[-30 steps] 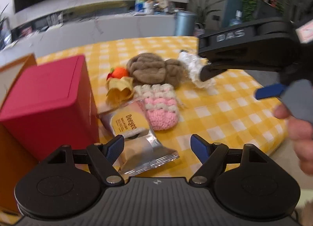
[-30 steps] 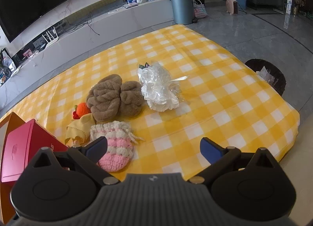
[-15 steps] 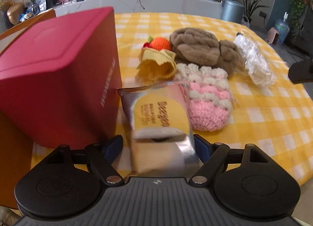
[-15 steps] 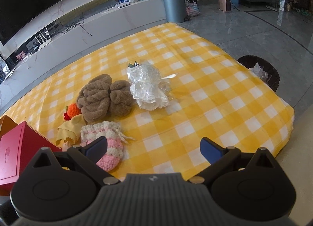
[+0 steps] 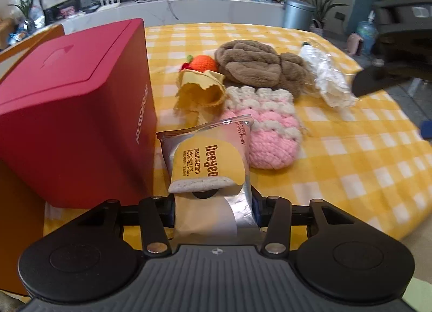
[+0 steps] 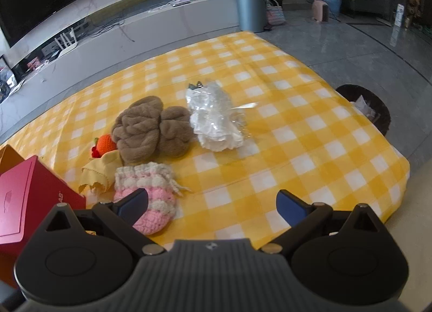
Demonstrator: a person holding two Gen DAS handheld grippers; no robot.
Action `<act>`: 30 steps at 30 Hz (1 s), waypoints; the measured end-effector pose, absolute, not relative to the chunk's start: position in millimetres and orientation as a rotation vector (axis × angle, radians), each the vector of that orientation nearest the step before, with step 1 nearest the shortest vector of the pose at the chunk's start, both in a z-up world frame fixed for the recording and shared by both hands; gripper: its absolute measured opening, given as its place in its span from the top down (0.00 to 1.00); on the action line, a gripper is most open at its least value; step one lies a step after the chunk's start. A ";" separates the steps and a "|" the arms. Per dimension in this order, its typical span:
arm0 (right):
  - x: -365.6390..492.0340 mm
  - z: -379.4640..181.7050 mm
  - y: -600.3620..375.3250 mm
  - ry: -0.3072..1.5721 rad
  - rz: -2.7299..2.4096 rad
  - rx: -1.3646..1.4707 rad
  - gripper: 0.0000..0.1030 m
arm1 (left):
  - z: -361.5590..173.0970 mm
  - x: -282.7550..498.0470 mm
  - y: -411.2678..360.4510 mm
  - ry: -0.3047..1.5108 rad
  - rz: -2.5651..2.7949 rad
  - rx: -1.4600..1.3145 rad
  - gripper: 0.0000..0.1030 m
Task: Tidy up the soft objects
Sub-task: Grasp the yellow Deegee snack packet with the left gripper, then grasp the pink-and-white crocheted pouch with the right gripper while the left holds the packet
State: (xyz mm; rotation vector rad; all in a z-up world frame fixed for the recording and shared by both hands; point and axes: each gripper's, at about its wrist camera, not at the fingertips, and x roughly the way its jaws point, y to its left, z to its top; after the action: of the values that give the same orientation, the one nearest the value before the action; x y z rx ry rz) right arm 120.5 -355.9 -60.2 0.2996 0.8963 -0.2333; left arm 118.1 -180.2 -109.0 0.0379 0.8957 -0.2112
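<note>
A silver and yellow wet wipes pack lies beside the red box, its near end between the fingers of my left gripper. The jaws are closing and both pads press its sides. Behind it lie a pink and white crochet pouch, a yellow cloth, an orange crochet toy, a brown plush and a crumpled clear plastic bundle. My right gripper hovers open above the near table edge, next to the pouch, with nothing between its fingers.
A yellow checked cloth covers the table. An orange carton stands left of the red box. A dark bin stands on the floor past the table's right edge. A grey bin and a TV bench are far behind.
My left gripper came down and in over the wipes pack, and its fingers closed from wide apart onto the pack's sides. The right gripper stayed nearly in place, open.
</note>
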 end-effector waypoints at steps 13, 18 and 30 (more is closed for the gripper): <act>155.4 -88.5 -335.0 0.947 -0.121 0.373 0.04 | -95.1 92.8 -168.5 0.816 -0.249 0.062 0.48; 170.8 -94.3 -319.8 0.943 -0.139 0.305 0.04 | -96.6 90.8 -166.3 0.837 -0.265 0.038 0.48; 196.3 -124.2 -275.7 1.072 -0.079 0.114 0.21 | -98.4 95.6 -161.0 0.861 -0.280 0.021 0.48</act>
State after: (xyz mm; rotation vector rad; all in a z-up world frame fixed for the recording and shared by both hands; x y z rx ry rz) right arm 196.3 -275.7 -124.2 0.1140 1.0722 -0.0791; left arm 95.6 -161.0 -98.4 0.0213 0.8614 -0.2799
